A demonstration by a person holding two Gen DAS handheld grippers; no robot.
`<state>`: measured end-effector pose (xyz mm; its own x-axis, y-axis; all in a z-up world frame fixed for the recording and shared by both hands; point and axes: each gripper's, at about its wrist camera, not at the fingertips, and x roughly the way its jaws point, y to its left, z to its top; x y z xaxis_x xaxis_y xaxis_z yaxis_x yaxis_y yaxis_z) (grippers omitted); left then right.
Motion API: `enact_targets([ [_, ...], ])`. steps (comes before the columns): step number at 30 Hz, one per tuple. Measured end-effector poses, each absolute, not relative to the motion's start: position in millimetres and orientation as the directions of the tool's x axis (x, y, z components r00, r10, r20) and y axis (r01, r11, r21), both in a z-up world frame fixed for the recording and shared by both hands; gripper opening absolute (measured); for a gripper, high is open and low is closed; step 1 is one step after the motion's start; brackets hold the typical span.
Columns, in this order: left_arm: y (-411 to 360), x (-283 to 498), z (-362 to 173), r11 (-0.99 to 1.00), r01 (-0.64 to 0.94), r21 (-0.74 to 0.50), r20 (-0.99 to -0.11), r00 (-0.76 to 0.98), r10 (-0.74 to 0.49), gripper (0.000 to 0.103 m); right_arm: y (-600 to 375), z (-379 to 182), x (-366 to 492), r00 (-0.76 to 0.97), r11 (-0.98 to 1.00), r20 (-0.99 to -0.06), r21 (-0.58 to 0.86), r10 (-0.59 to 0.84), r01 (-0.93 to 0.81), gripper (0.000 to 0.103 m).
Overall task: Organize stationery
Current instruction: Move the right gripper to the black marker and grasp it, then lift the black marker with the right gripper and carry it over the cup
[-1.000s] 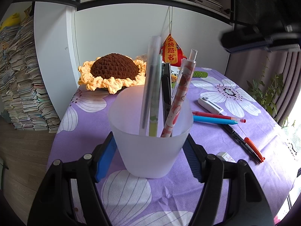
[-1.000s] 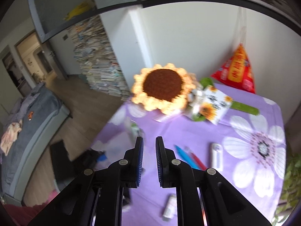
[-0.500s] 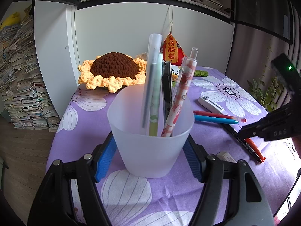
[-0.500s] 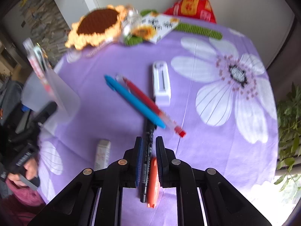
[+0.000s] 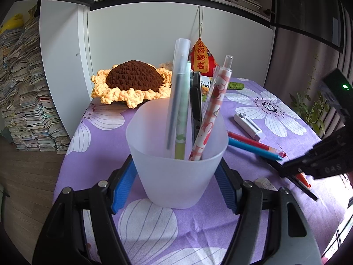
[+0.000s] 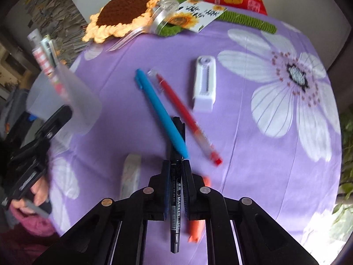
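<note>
My left gripper is shut on a frosted plastic cup that stands on the purple flowered tablecloth and holds several pens. My right gripper has come down over a black marker, its jaws close on either side of the barrel; I cannot tell if they grip it. A blue pen, a red pen, an orange marker and a white correction tape lie around it. The cup shows at the left of the right wrist view.
A small white eraser lies left of the right gripper. A crocheted sunflower, a card and a red pouch sit at the table's back by the white wall. Paper stacks stand on the floor at the left.
The right gripper swung from high above the table down to the black marker, which now lies between its jaws. The left gripper stayed on the cup.
</note>
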<state>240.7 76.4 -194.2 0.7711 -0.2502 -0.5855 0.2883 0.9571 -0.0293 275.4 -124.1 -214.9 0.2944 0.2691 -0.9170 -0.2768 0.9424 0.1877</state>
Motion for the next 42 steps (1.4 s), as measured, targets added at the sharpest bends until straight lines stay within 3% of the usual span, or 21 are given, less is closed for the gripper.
enact_targets([
  [14,77,241,-193,0.957,0.288,-0.028,-0.585,0.772,-0.249,0.069,-136,-222,216,0.25,0.945,-0.946,0.124,0.204,-0.302,0.011],
  [23,77,242,-193,0.957,0.288,-0.029,-0.586,0.771,-0.249,0.069,-114,-220,242,0.279,0.946,-0.947,0.066,0.159,-0.317,0.023],
  [27,77,242,-193,0.957,0.288,-0.029,-0.586,0.771,-0.25,0.069,-108,-220,247,0.288,0.942,-0.947,0.04,0.142,-0.333,0.035],
  [35,77,242,-193,0.957,0.288,-0.029,-0.588,0.769,-0.25,0.069,-109,-220,253,0.298,0.939,-0.946,0.016,0.125,-0.345,0.035],
  [37,77,242,-193,0.957,0.288,-0.03,-0.588,0.769,-0.249,0.069,-110,-219,253,0.305,0.938,-0.945,0.01,0.123,-0.346,0.028],
  [38,77,242,-193,0.957,0.288,-0.03,-0.588,0.769,-0.25,0.069,-111,-218,254,0.306,0.938,-0.944,0.01,0.123,-0.345,0.016],
  [42,77,242,-193,0.957,0.288,-0.03,-0.589,0.769,-0.25,0.069,-116,-209,249,0.316,0.941,-0.937,0.032,0.146,-0.338,0.015],
])
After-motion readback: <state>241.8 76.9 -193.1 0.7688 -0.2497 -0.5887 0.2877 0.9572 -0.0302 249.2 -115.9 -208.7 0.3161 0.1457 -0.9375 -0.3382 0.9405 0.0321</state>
